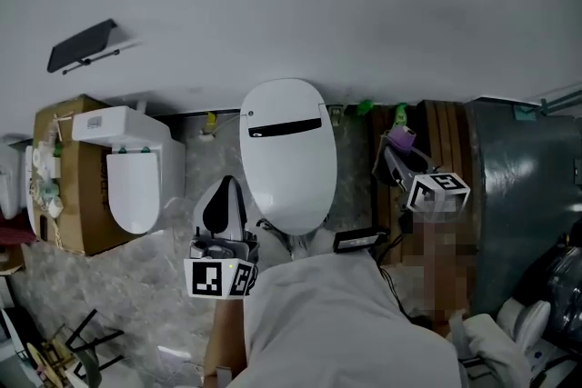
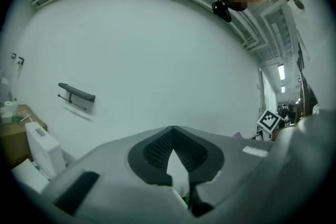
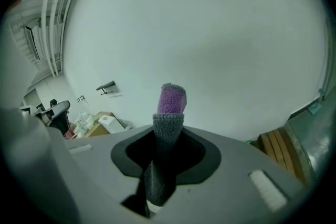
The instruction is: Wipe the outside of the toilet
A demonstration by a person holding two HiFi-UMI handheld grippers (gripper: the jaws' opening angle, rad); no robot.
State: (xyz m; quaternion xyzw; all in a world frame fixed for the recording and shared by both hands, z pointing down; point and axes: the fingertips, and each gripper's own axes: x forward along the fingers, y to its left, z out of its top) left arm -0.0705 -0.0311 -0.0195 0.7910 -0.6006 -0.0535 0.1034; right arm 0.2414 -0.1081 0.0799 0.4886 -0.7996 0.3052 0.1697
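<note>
The white toilet [image 1: 286, 154] stands against the wall with its lid down, in the middle of the head view. My left gripper [image 1: 226, 188] hovers just left of the bowl, jaws together with nothing between them; its own view [image 2: 173, 132] faces the bare wall. My right gripper [image 1: 396, 146] is off to the toilet's right, apart from it, shut on a rolled purple and grey cloth [image 1: 402, 137]. In the right gripper view the cloth [image 3: 171, 101] sticks up out of the jaws [image 3: 168, 128] in front of the wall.
A second white toilet [image 1: 135, 177] rests on a cardboard box [image 1: 75, 186] at the left. A black shelf [image 1: 82, 45] hangs on the wall. Wooden planks [image 1: 446, 136] and a grey metal cabinet [image 1: 518, 186] stand at the right. A small black device [image 1: 359, 241] lies on the floor.
</note>
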